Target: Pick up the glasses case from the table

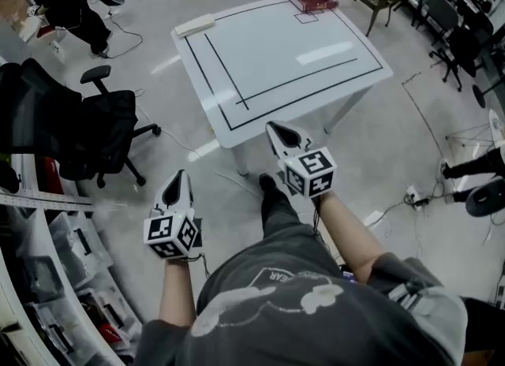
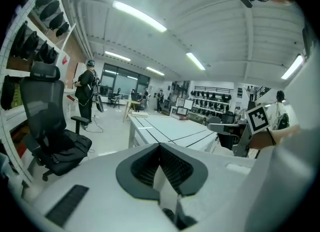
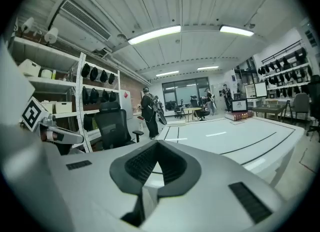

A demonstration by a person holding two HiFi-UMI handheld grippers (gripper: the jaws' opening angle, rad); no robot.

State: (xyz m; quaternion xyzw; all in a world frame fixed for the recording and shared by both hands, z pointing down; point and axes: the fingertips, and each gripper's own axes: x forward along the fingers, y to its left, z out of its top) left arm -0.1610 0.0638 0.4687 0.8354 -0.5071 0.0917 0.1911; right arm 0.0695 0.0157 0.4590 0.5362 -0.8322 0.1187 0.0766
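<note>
The glasses case (image 1: 195, 25), a pale oblong, lies on the white table (image 1: 276, 65) at its far left corner; whether it is shut or holds anything cannot be told. Both grippers hang off the table's near edge. The left gripper (image 1: 181, 175) and right gripper (image 1: 274, 127) each have their jaws pressed together with nothing between them. Left of the table, clear shelf bins (image 1: 47, 278) hold blurred clutter.
</note>
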